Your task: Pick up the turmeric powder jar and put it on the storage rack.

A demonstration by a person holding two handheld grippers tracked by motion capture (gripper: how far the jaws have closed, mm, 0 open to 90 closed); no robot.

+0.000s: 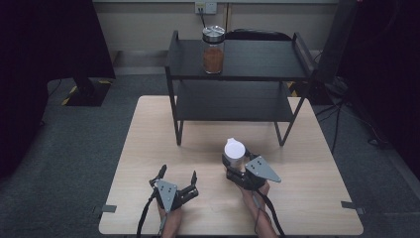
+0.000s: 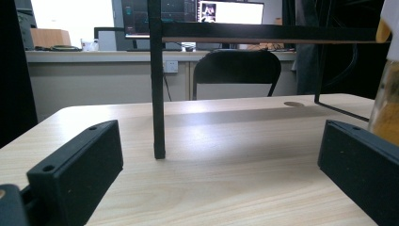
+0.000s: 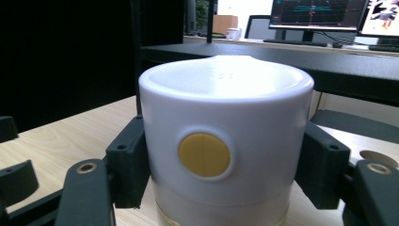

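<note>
My left claw (image 1: 177,176) rests low on the table (image 1: 148,148), jaws spread wide with nothing between them; ahead of it stands a square black leg of the shelf rack (image 2: 156,94), hard-edged matt metal.

To its right, my right claw (image 3: 221,160) is clamped on the white-capped jar (image 3: 226,132). Both black pads press the sides of the smooth, round plastic cap, which carries a flat yellow button (image 3: 204,154) facing me. Below the cap a little clear wall of the jar shows. From above, the jar (image 1: 234,151) sits straight in front of my right claw, between it and the rack, near the rack's lower shelf.

My worry: the pads hold the glossy, curved cap rather than the body, so the jar could slip down or twist, or the cap could pop off under the weight. The lower shelf edge (image 3: 282,61) lies close ahead; a careless lift could knock the cap against it. On the top shelf, farther off, stands a glass jar of orange-brown powder (image 1: 213,49) with a ribbed metal lid.
</note>
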